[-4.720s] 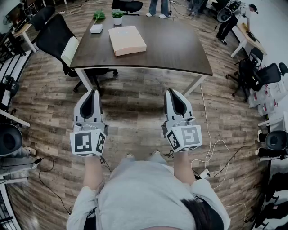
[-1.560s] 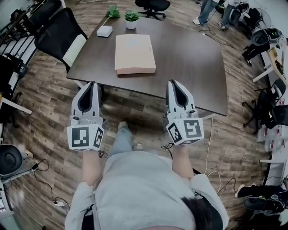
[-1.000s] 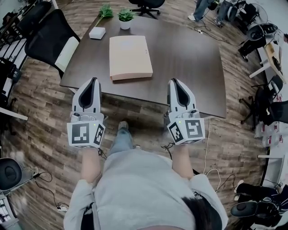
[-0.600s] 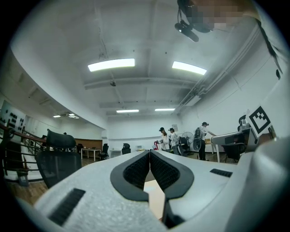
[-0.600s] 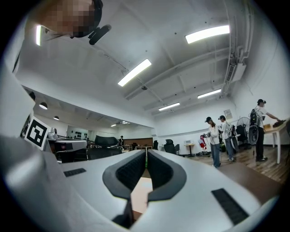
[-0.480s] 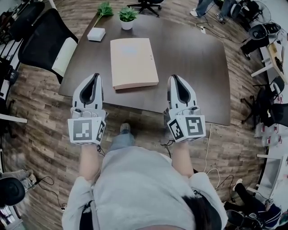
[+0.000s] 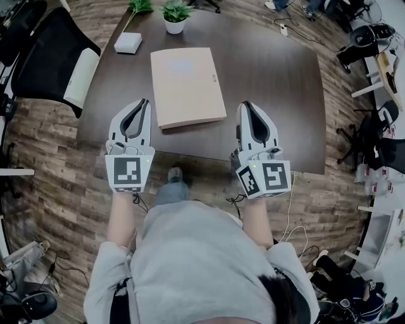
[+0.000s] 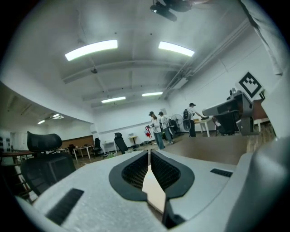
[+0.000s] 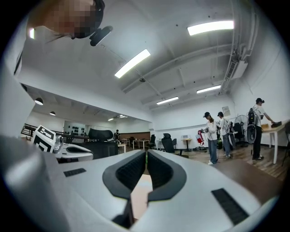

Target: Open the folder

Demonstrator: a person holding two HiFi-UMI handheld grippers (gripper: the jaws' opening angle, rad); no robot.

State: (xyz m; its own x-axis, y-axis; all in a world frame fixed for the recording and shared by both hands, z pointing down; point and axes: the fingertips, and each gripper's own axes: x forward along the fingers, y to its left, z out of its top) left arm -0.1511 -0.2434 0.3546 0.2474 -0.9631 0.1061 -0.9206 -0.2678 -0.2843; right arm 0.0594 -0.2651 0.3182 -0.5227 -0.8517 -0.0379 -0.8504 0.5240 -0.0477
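Note:
A closed pale peach folder (image 7: 186,85) lies flat on the dark brown table (image 7: 272,82), left of its middle. My left gripper (image 7: 143,102) hovers over the table's near edge, just left of the folder's near corner, and is shut with nothing in it. My right gripper (image 7: 246,105) hangs over the near edge to the folder's right, also shut and empty. In the left gripper view the folder (image 8: 155,192) shows as a pale strip below the touching tips of the left gripper (image 8: 148,153). The right gripper view shows the folder (image 9: 139,192) the same way under the right gripper (image 9: 146,153).
A white box (image 7: 128,42) and a potted plant (image 7: 174,12) stand at the table's far end. A black chair with a white cushion (image 7: 60,60) is at the left. Chairs and desks (image 7: 373,44) crowd the right side. People (image 9: 213,136) stand far off.
The person has walked up to the table, so the table and folder are much nearer. Both grippers have gone from over the floor to over the table's near edge, still shut.

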